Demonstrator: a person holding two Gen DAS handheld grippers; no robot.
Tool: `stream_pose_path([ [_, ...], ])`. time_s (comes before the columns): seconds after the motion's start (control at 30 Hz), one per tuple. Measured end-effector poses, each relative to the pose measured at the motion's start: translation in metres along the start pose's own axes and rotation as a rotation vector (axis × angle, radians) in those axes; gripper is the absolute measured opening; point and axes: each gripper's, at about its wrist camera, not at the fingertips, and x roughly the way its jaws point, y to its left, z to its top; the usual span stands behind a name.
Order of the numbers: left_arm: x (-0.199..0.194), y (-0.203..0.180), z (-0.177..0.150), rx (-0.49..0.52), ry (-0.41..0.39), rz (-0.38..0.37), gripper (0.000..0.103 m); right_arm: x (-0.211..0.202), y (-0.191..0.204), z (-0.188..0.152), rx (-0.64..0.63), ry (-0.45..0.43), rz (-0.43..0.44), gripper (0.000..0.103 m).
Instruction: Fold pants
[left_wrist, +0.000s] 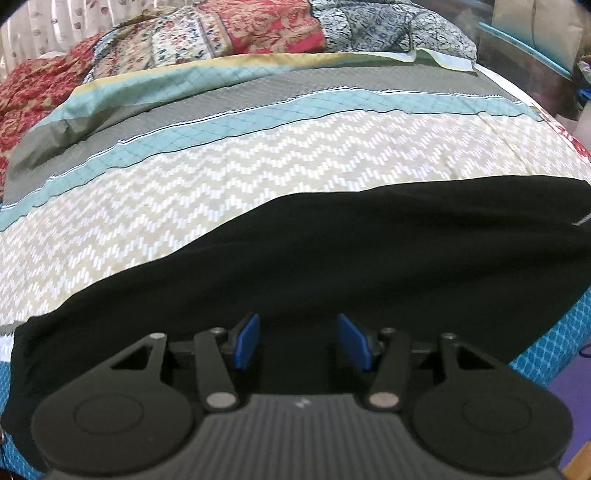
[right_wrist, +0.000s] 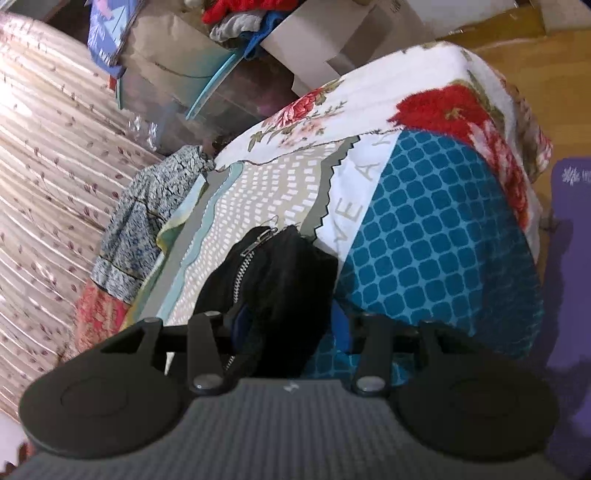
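Observation:
Black pants (left_wrist: 332, 251) lie stretched across the near edge of the patterned bedspread (left_wrist: 258, 162). My left gripper (left_wrist: 297, 341) is open just above the pants, its blue pads (left_wrist: 246, 341) apart with black cloth under them. In the right wrist view, the zipper end of the pants (right_wrist: 273, 273) is bunched between the fingers of my right gripper (right_wrist: 288, 332). The jaws stand fairly wide around the thick bunch of cloth. The silver zipper (right_wrist: 243, 266) runs down the bunch.
The bed (right_wrist: 436, 240) has a blue check sheet and floral blanket at its corner. Patterned quilts (left_wrist: 258, 29) are piled at the far side. A purple mat (right_wrist: 569, 258) lies on the floor. Boxes and clutter (right_wrist: 258, 44) stand beyond the bed.

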Motion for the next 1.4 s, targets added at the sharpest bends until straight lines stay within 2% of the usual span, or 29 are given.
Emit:
stream_pose_path([
  [0.1, 0.003, -0.012, 0.008, 0.012, 0.001, -0.013, 0.049, -0.001, -0.005, 0.001, 0.032, 0.002, 0.028, 0.048],
  [0.2, 0.009, -0.022, 0.012, 0.015, 0.011, -0.036, 0.047, -0.005, -0.006, 0.001, 0.042, 0.01, 0.047, 0.031],
  [0.33, 0.031, -0.032, 0.011, 0.027, 0.062, -0.063, 0.045, -0.006, -0.008, -0.001, 0.033, 0.014, 0.061, 0.035],
  [0.43, 0.053, -0.035, 0.005, 0.016, 0.142, -0.076, 0.043, -0.004, -0.019, -0.002, 0.11, 0.019, 0.091, 0.038],
  [0.53, 0.062, -0.037, 0.001, 0.016, 0.138, -0.07, 0.043, -0.003, -0.023, 0.002, 0.135, 0.032, 0.107, 0.036],
  [0.6, 0.061, -0.039, 0.002, 0.031, 0.135, -0.064, 0.043, -0.005, -0.017, 0.003, 0.102, 0.043, 0.098, 0.025],
  [0.7, 0.059, -0.037, 0.003, 0.022, 0.137, -0.073, 0.04, -0.011, -0.008, 0.001, 0.057, 0.041, 0.103, 0.018],
  [0.77, 0.054, -0.034, 0.006, -0.002, 0.139, -0.094, 0.034, -0.018, 0.005, -0.005, 0.018, 0.035, 0.121, 0.014],
  [0.9, 0.032, -0.027, 0.018, -0.056, 0.091, -0.208, 0.031, -0.034, 0.046, -0.016, -0.143, 0.051, 0.189, 0.011],
  [0.93, 0.025, -0.026, 0.023, -0.065, 0.066, -0.238, 0.033, -0.037, 0.059, -0.022, -0.196, 0.062, 0.207, 0.011],
  [1.0, 0.011, -0.027, 0.037, -0.074, 0.023, -0.302, 0.043, -0.043, 0.085, -0.038, -0.303, 0.085, 0.239, 0.011],
  [1.07, 0.002, -0.031, 0.053, -0.081, 0.001, -0.371, 0.062, -0.047, 0.108, -0.058, -0.4, 0.113, 0.268, 0.011],
  [1.1, -0.001, -0.034, 0.06, -0.087, -0.003, -0.394, 0.065, -0.049, 0.12, -0.07, -0.449, 0.129, 0.281, 0.011],
  [1.13, -0.002, -0.039, 0.067, -0.09, -0.003, -0.433, 0.075, -0.049, 0.13, -0.081, -0.485, 0.14, 0.29, 0.011],
  [1.17, -0.001, -0.043, 0.072, -0.086, -0.001, -0.466, 0.089, -0.05, 0.137, -0.092, -0.521, 0.156, 0.303, 0.01],
  [1.2, 0.001, -0.046, 0.075, -0.08, -0.004, -0.493, 0.092, -0.05, 0.145, -0.105, -0.555, 0.174, 0.314, 0.01],
  [1.3, 0.01, -0.049, 0.075, -0.094, -0.028, -0.469, 0.093, -0.044, 0.162, -0.148, -0.631, 0.241, 0.338, 0.009],
  [1.4, 0.03, -0.035, 0.059, -0.154, 0.017, -0.442, 0.089, -0.032, 0.165, -0.183, -0.659, 0.346, 0.348, 0.009],
])
